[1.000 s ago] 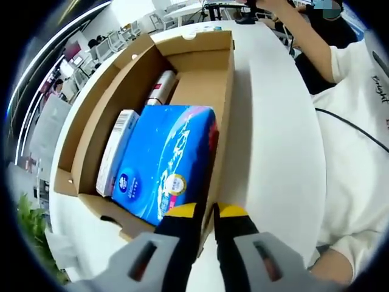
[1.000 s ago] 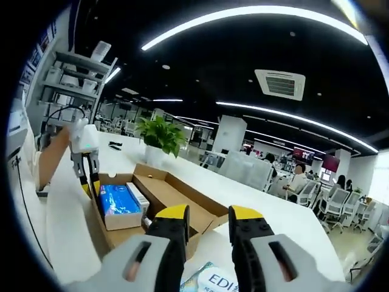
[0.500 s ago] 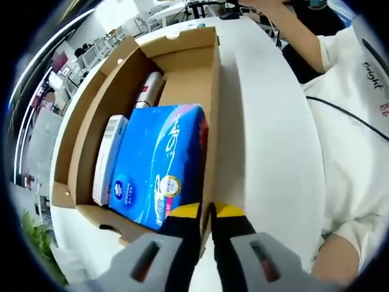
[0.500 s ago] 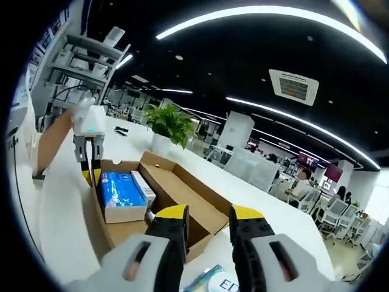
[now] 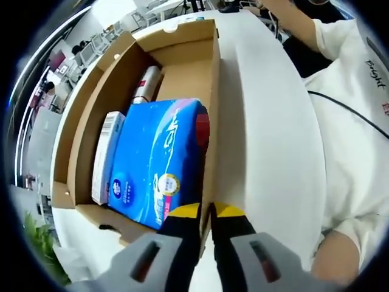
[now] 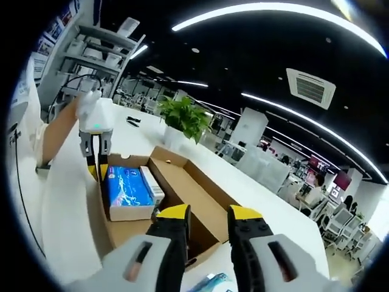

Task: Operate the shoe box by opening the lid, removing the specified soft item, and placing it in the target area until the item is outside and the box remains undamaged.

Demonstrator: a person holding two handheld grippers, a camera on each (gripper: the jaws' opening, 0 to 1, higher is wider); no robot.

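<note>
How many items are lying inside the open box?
3. A blue pack lies nearest the left tool, a white carton beside it along the wall, and a tube toward the far end. More may be hidden underneath.

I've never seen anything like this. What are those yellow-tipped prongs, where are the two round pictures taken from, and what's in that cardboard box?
There is no robot arm here: a person holds a two-jaw gripper in each hand, and a fisheye camera rides on each one. The left gripper view looks down along the left gripper, whose narrow jaws pinch the near wall of the open shoe box on the white table. Inside lie a blue soft pack, a slim white carton and a tube-like item. The right gripper view looks across the office from the other end of the box; the right gripper is open and holds nothing.
</note>
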